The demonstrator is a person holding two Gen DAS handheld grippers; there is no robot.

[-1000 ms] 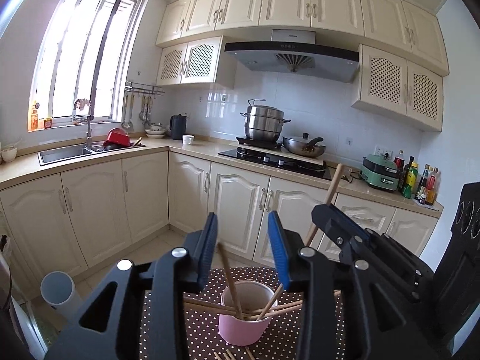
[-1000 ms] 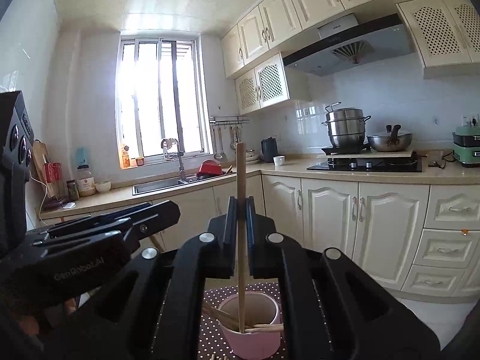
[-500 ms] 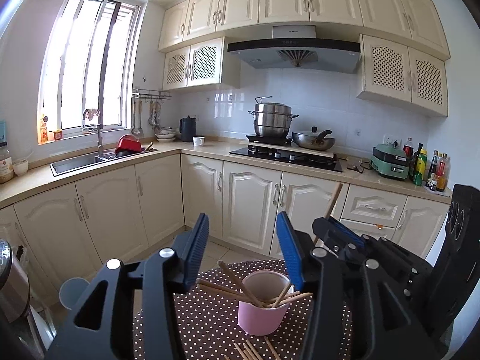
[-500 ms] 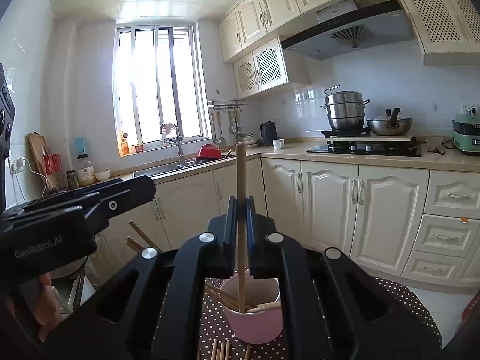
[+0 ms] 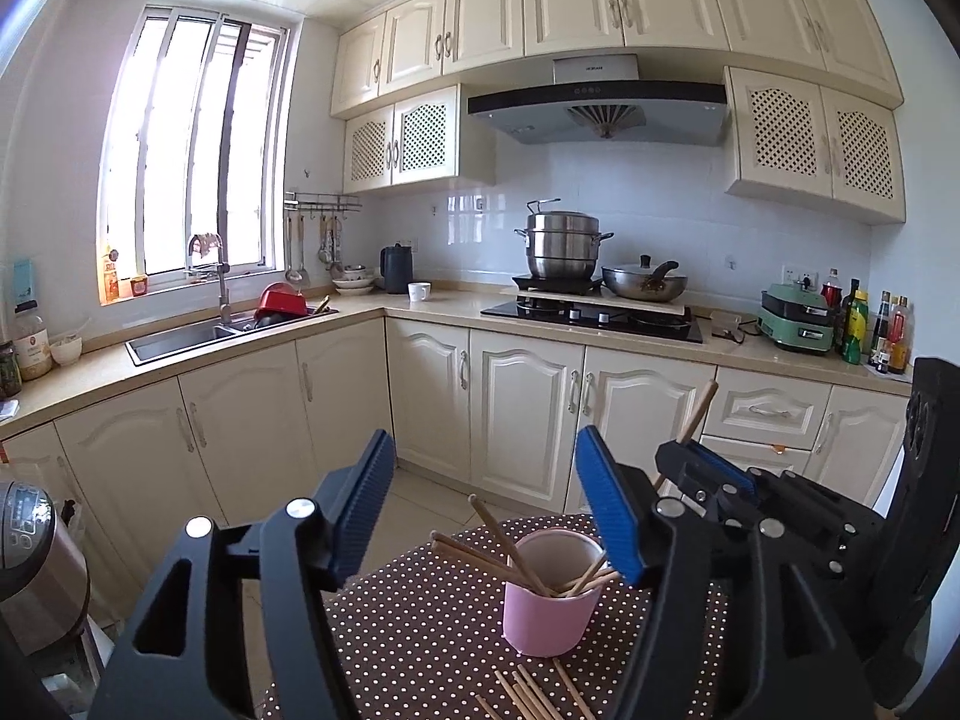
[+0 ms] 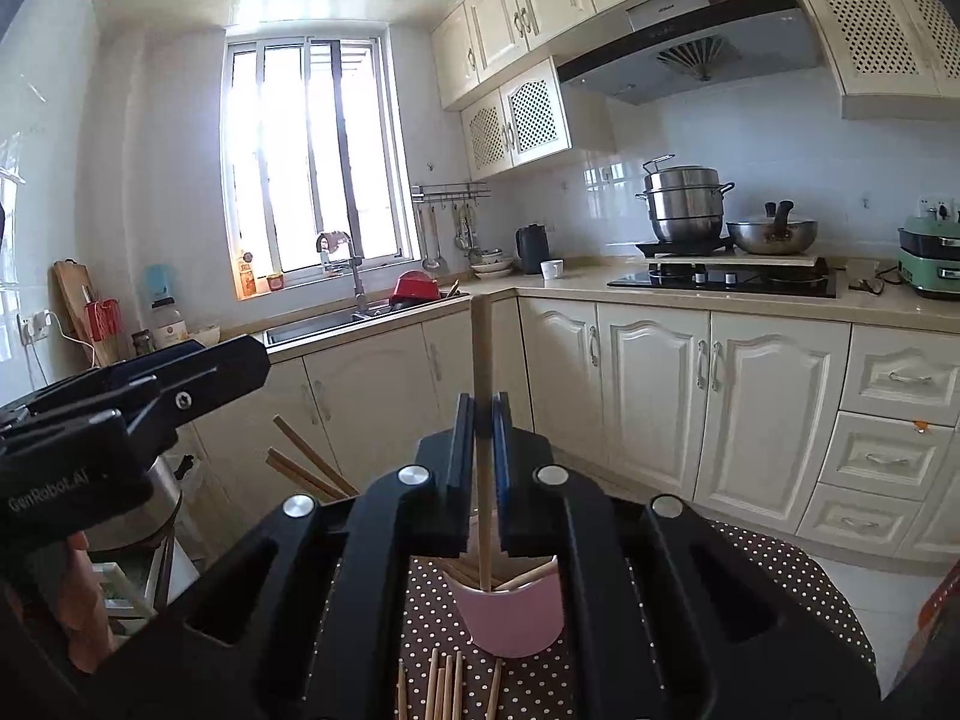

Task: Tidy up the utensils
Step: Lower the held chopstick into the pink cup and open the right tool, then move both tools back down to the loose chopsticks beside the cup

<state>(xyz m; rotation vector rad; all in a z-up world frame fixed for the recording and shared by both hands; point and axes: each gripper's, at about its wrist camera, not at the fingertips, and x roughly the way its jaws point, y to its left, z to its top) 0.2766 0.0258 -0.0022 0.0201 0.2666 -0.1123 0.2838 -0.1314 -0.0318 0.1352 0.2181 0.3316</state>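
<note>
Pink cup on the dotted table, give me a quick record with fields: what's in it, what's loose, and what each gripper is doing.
cup: pink cup upright on the dotted tablecloth
contents: several wooden chopsticks, leaning
loose: more chopsticks lying on the cloth in front of the cup
right gripper: shut on one upright chopstick, lower end in the cup
left gripper: fingers opening, holding nothing
</note>
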